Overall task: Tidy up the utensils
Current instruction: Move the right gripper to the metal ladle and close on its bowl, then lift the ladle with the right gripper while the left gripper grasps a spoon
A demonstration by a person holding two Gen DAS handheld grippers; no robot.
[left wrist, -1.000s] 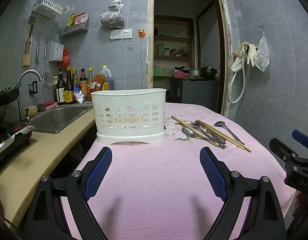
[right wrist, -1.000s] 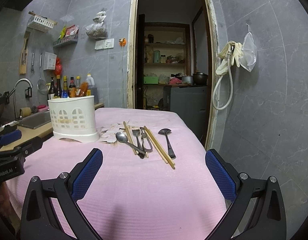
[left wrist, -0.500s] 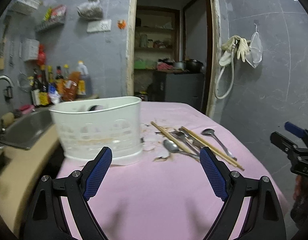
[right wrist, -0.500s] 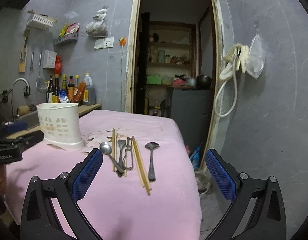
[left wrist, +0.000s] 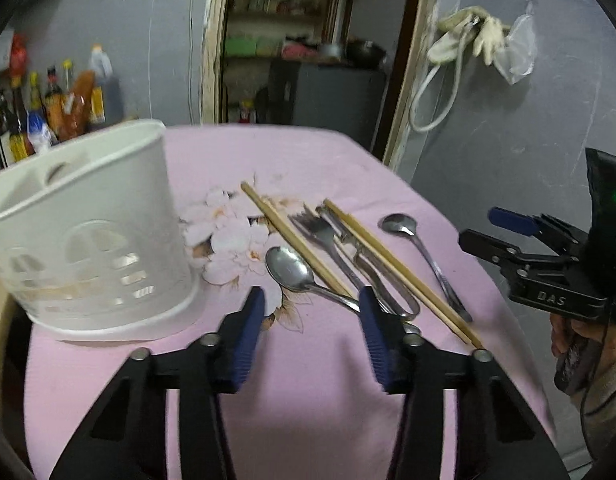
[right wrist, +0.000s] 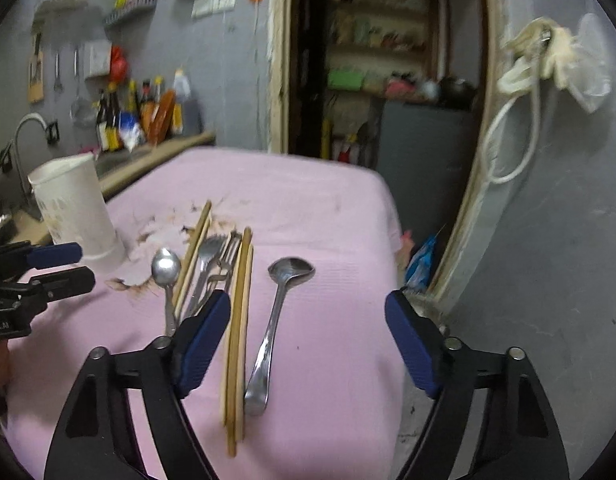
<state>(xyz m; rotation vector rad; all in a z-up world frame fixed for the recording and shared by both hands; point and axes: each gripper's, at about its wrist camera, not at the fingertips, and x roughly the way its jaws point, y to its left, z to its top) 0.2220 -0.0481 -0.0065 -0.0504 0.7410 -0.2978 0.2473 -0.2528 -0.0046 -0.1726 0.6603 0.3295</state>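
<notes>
A white utensil basket (left wrist: 88, 232) (right wrist: 72, 204) stands at the left of the pink cloth table (left wrist: 308, 400). Right of it lie a spoon (left wrist: 292, 270) (right wrist: 166, 266), two pairs of chopsticks (left wrist: 296, 240) (right wrist: 240, 320), a fork (left wrist: 319, 232) and a second spoon (left wrist: 407, 228) (right wrist: 288, 272). My left gripper (left wrist: 311, 296) (right wrist: 74, 264) hovers just short of the first spoon, its jaws closing, with only the end of that spoon's handle near the right finger. My right gripper (right wrist: 308, 304) (left wrist: 487, 230) straddles the second spoon's handle and the nearer chopsticks, jaws closing, pads off them.
A sink with a faucet (right wrist: 22, 136) and a row of bottles (right wrist: 140, 116) sit on the counter to the left. The table's right edge (right wrist: 391, 240) drops to the floor beside an open doorway. A hose and gloves (right wrist: 547, 52) hang on the right wall.
Both grippers have moved in toward the utensils and tipped downward, so the utensils now lie close before the fingertips. Both pairs of jaws stand narrower than before.
</notes>
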